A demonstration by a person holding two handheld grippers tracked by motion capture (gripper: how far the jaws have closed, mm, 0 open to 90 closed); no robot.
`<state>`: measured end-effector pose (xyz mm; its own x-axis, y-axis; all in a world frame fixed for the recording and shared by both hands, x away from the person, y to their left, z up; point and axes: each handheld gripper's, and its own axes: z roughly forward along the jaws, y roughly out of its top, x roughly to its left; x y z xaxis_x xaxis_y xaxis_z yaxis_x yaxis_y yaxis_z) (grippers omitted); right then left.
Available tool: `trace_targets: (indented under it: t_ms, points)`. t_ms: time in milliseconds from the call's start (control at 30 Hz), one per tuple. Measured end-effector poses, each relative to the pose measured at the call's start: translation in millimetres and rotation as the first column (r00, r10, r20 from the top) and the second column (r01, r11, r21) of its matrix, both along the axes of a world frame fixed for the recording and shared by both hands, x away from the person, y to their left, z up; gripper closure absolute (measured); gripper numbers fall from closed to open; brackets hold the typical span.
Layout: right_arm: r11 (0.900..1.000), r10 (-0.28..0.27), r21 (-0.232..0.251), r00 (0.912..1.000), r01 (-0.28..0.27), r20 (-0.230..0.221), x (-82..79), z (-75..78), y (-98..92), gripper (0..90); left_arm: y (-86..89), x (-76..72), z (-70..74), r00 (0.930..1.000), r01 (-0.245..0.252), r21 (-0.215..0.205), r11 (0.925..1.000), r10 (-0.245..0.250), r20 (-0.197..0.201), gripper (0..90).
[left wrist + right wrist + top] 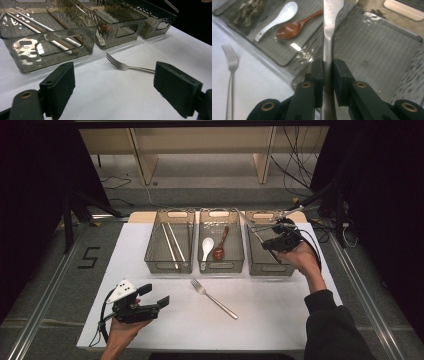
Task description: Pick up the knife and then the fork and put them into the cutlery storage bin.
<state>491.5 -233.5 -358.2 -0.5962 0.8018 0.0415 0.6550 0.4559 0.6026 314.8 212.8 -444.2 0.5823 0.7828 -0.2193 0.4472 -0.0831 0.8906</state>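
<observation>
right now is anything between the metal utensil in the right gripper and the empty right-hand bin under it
Nothing visible. The right gripper is shut on the flat silver metal utensil, held above the empty smoky transparent plastic bin; no object lies on the bin's floor.

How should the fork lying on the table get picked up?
Grip the fork across the middle of its thin straight handle, coming down from above with the open left hand-held gripper, jaws either side of the handle. It lies flat on the white table, tines towards the bins, so the narrow handle probably pinches more easily than the wide tines.
</observation>
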Motion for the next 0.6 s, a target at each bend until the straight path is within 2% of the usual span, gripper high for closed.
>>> trace_targets:
  t_ms: [367,600]
  points:
    - [0.995,-0.093,-0.022,0.9954,0.092,-0.024,12.6,-6.4,-9.8,80.1,-0.1,0.4,-0.2,1.0000,0.001,0.001,1.0000,-0.001,-0.003,17.1]
    - [0.992,-0.116,-0.053,0.9927,0.115,-0.031,17.1,-11.2,-10.2,80.1,0.0,0.4,-0.2,1.0000,0.000,0.000,1.0000,0.000,-0.003,17.1]
